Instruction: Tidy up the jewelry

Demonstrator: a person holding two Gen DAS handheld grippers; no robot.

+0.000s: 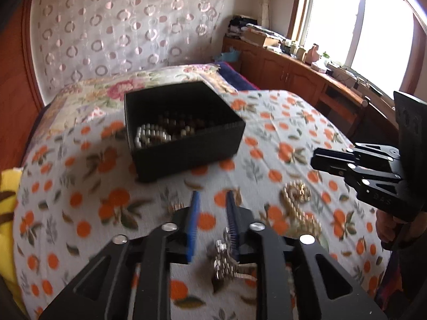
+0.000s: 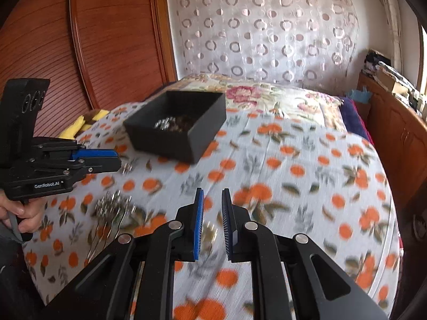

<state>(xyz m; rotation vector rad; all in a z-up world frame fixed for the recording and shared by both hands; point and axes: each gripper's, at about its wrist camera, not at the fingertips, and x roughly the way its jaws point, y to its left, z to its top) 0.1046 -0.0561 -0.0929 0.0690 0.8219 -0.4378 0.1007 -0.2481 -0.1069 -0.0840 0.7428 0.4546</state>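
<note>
A black open box (image 1: 186, 133) (image 2: 181, 130) stands on the orange-print bedspread (image 1: 80, 186) and holds silver and dark beads. My left gripper (image 1: 213, 196) (image 2: 117, 157) hovers in front of the box, with a clear gap between its blue pads. A silver bead piece (image 1: 224, 261) (image 2: 114, 205) sits just under them by the right-hand pad, and neither pad presses on it. To the right, a gold bead bracelet (image 1: 299, 208) lies on the bedspread. My right gripper (image 2: 213, 194) (image 1: 316, 158) hangs over it, jaws narrowly apart and holding nothing.
A small silver piece (image 2: 128, 168) lies near the left gripper's tip. A floral quilt (image 2: 267, 98) covers the bed behind the box, and a yellow cloth (image 1: 8, 194) lies at the left edge. A cluttered wooden cabinet (image 1: 293, 74) runs along the right under the window.
</note>
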